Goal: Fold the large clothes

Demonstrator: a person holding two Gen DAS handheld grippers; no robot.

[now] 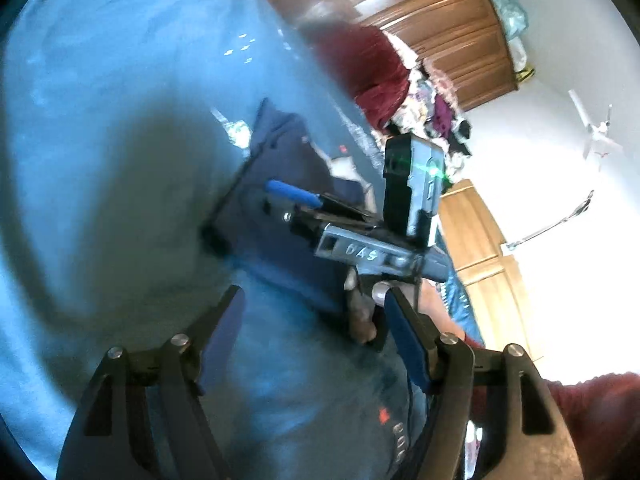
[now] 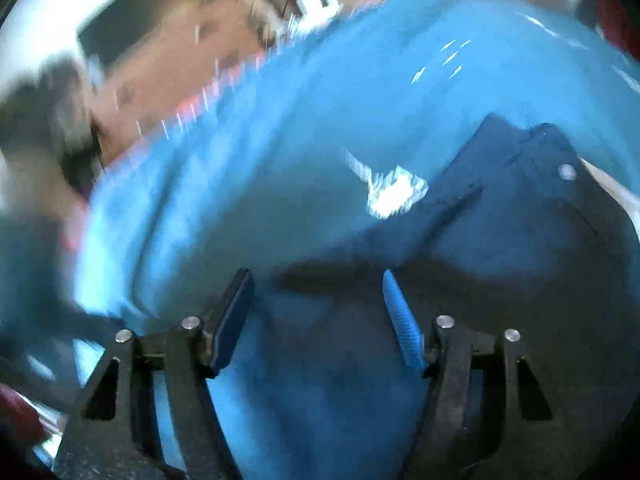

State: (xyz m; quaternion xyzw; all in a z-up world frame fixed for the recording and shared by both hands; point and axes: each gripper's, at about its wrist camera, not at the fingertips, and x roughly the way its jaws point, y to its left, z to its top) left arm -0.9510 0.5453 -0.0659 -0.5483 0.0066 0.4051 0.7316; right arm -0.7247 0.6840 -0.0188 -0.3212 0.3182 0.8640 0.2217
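Dark blue clothing (image 2: 520, 208) lies on the blue bedsheet (image 2: 280, 140), partly folded by our reckoning, with a straight edge toward the left and a button showing near its top. Both views are blurred, so fine creases are hard to read. Our left gripper (image 1: 312, 312) hangs over the sheet with its jaws spread and nothing between them. Our right gripper (image 2: 316, 292) is likewise spread and empty, hovering just short of the garment's near edge; in the left view it sits over the cloth.

To do this step well, we judge we should bring each gripper low to a corner of the near edge, pinch only the layers meant to move, and lift both sides evenly so the fold lands square.

As for containers, we see none; a loose pile of clothes (image 1: 432, 120) sits before the wooden wardrobe (image 1: 448, 20).
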